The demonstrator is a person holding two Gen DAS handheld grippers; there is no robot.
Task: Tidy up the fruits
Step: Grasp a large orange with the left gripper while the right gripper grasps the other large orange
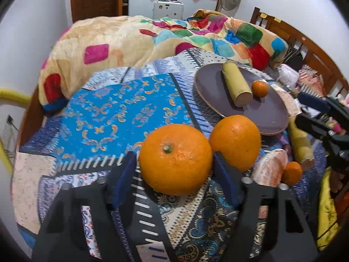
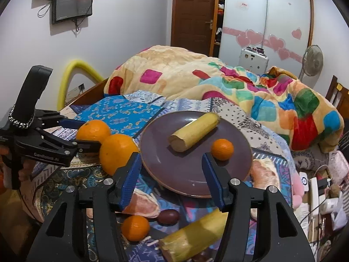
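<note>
Orange fruit, the big orange (image 1: 175, 159), sits between the spread fingers of the left tool (image 1: 174, 168), not clamped yet; a second big orange (image 1: 235, 142) touches it on the side toward the plate (image 1: 272, 118). Left tool is the nearer one. Right tool (image 2: 172, 174) hovers open and empty over the plate's near rim. Count: two big oranges and two small, two banana pieces; one small orange (image 1: 260, 88) and one banana piece (image 1: 236, 85) on the plate, the rest on the bed beside it.
</note>
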